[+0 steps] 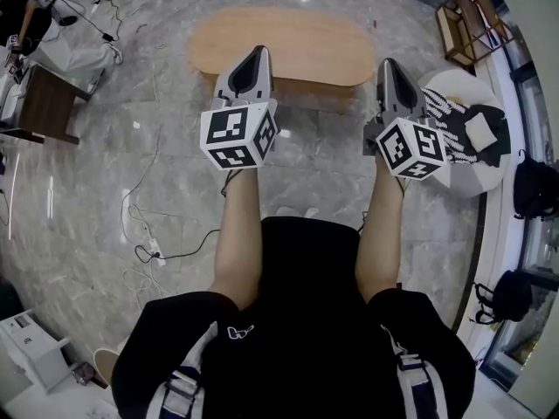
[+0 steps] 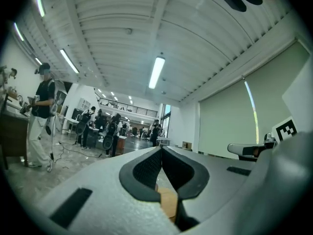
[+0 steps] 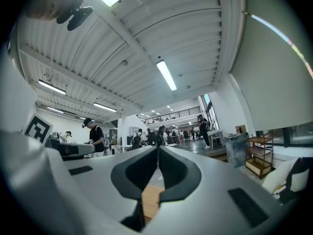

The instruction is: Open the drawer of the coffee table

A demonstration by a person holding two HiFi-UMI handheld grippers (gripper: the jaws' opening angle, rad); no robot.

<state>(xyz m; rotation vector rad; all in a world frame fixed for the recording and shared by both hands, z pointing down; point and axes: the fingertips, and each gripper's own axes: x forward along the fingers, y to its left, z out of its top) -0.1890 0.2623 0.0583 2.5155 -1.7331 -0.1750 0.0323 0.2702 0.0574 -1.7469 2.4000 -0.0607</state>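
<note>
1. The grey marble floor (image 1: 96, 190) fills most of the head view. Its edges curve away into clutter that is too small to read.
2. The person (image 1: 323, 321), in a black top, is cut off by the bottom edge. Only the shoulders, chest and two bare forearms show.
3. The coffee table (image 1: 288, 42), with an oval tan wood top, stands at the top centre, straight ahead of the person. Its near side is a narrow shadowed band, partly covered by the left tool. No drawer front or handle can be made out there.
4. A white round seat (image 1: 476, 177) with black and patterned cloth on it sits right of the table, partly behind the right tool.
5. The left gripper (image 1: 259, 52) has its tips over the table's near edge in the head view. Its height above the top cannot be told. In its own view the jaws meet at the tips with nothing between them.
6. The right gripper (image 1: 387, 63) points just off the table's right end. Its jaws are likewise pressed together and empty.
7. Thin cables (image 1: 148, 251) trail across the floor at the left.
</note>
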